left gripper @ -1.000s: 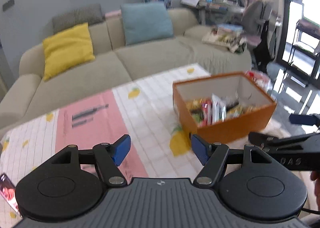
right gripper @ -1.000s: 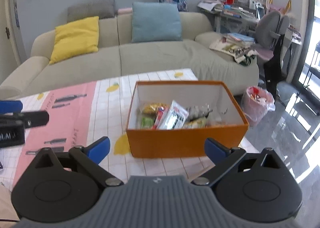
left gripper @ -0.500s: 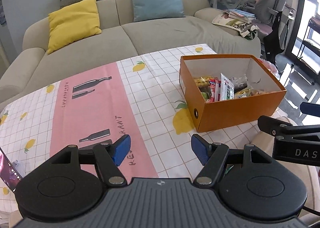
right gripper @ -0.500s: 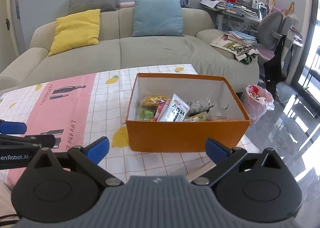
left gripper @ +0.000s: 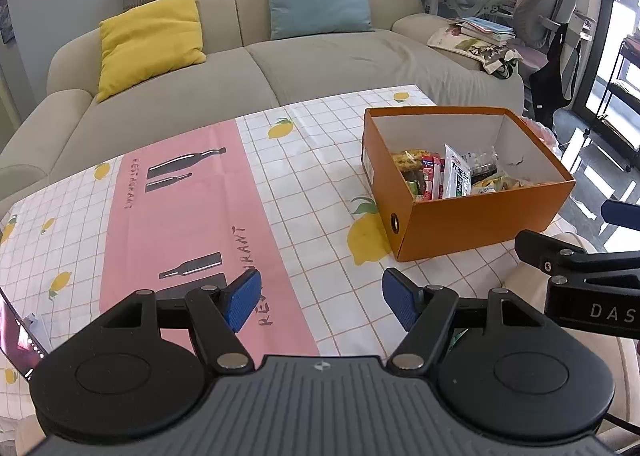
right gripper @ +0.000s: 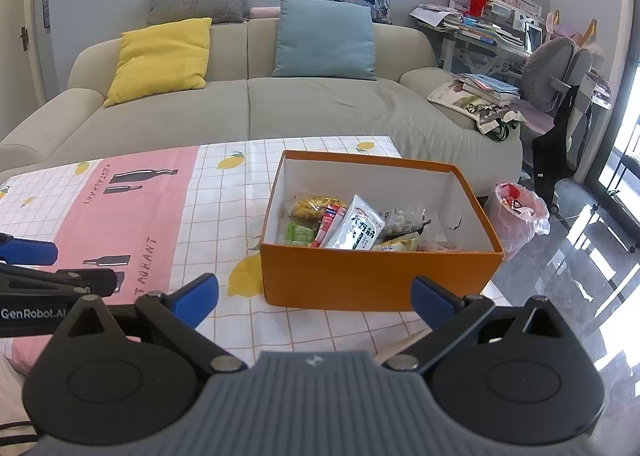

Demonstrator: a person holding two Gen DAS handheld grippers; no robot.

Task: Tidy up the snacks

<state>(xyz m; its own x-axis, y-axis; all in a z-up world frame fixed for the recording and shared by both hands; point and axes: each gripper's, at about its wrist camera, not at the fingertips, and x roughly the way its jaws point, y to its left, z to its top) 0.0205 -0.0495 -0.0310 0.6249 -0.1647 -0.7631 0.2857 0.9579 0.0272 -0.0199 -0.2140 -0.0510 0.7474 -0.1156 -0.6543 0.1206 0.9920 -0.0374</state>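
Observation:
An orange box (right gripper: 376, 280) with a white inside stands on the table's right part and holds several snack packets, among them a white packet (right gripper: 354, 224) and a yellow one (right gripper: 316, 205). It also shows in the left wrist view (left gripper: 476, 216). My left gripper (left gripper: 320, 300) is open and empty above the tablecloth, left of and nearer than the box. My right gripper (right gripper: 314, 296) is open and empty, just in front of the box's near wall. Each gripper shows at the edge of the other's view.
The table carries a white checked cloth with a pink strip (left gripper: 180, 208) and lemon prints. A phone (left gripper: 18, 340) lies at the near left edge. A beige sofa (right gripper: 312, 108) with cushions stands behind. A pink bin (right gripper: 518, 216) is on the floor to the right.
Both grippers have pulled back and tilted down a little, so more of the table and box shows. Both stayed open and empty.

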